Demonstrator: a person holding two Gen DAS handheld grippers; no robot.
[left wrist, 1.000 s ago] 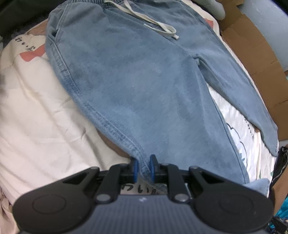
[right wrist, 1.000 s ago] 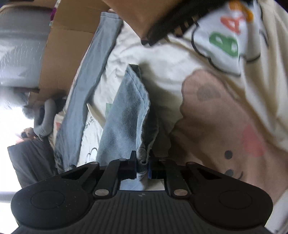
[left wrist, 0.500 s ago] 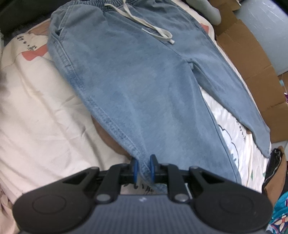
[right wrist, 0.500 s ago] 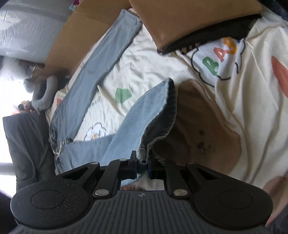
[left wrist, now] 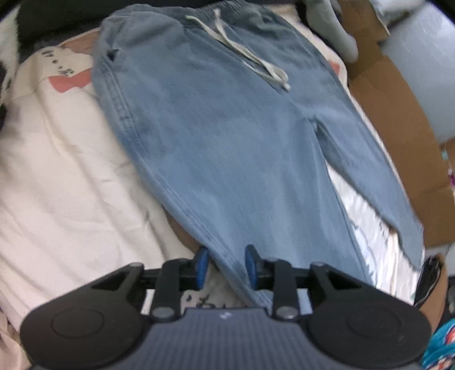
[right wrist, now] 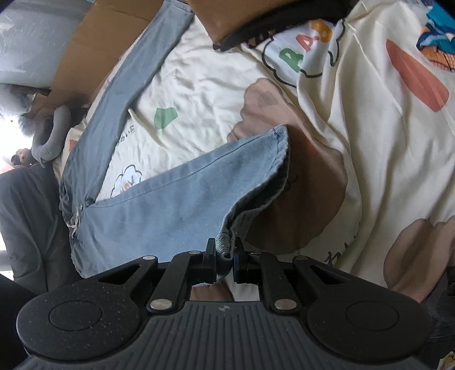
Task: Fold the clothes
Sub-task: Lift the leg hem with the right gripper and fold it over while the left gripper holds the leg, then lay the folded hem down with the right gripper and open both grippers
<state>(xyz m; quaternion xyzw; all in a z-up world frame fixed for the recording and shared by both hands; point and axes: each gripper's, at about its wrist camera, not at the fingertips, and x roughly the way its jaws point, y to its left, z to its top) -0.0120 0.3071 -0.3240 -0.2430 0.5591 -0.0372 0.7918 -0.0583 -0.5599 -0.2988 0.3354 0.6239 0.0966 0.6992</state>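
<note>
Light blue jeans (left wrist: 227, 136) with a white drawstring (left wrist: 244, 57) lie spread on a cream printed bed sheet (left wrist: 57, 176), waistband far, legs toward me. My left gripper (left wrist: 224, 263) is open, its blue pads either side of the near leg's outer seam. My right gripper (right wrist: 223, 256) is shut on the hem of the near leg (right wrist: 199, 199) and holds it lifted above the sheet. The other leg (right wrist: 128, 74) lies flat, running to the far edge.
Brown cardboard (left wrist: 398, 119) lies along the bed's right side. A brown cushion over dark cloth (right wrist: 256, 25) sits at the foot. A grey curved object (right wrist: 51, 131) lies near the waistband. The sheet (right wrist: 369, 142) has coloured prints.
My left gripper has opened and let go of the leg's seam. My right gripper has swung round with the hem, and the leg now spreads wider and flatter.
</note>
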